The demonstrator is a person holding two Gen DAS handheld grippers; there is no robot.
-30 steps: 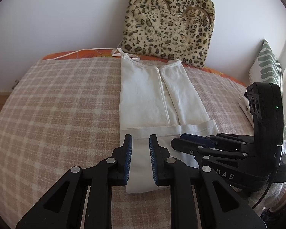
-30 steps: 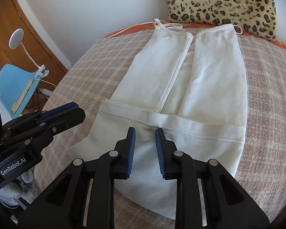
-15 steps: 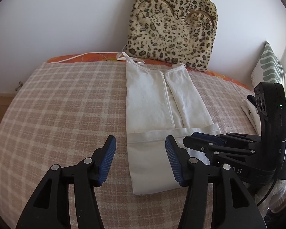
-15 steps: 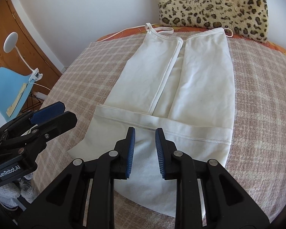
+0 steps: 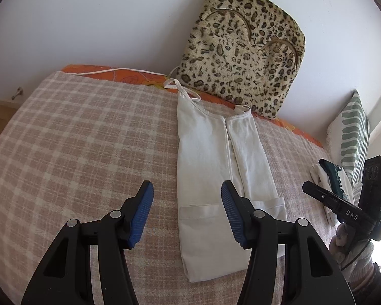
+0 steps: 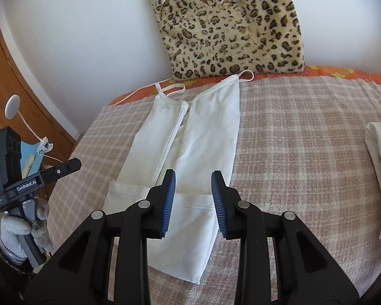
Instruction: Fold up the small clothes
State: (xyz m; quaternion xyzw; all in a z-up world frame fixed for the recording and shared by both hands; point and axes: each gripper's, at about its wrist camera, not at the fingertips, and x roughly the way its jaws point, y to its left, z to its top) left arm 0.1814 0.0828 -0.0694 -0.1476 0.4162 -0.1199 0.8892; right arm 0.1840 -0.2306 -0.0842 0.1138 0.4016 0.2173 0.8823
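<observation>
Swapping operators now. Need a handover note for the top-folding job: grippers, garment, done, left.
Left gripper: open, nothing between the jaws, above the blanket.
Right gripper: jaws opening, nothing pinched, above the top's hem.
White strappy top: flat on the checked blanket, straps toward the leopard cushion.
Done: both sides folded inward, hem folded up.
Left: fold it shorter again, probably add it to the folded white cloth at the right.

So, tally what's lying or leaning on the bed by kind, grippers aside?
White garments: 2, the long strappy top and a folded white piece at the bed's edge
Cushions: 2, leopard-print cushion and green-striped cushion
Checked blanket: 1
Total: 5
</observation>
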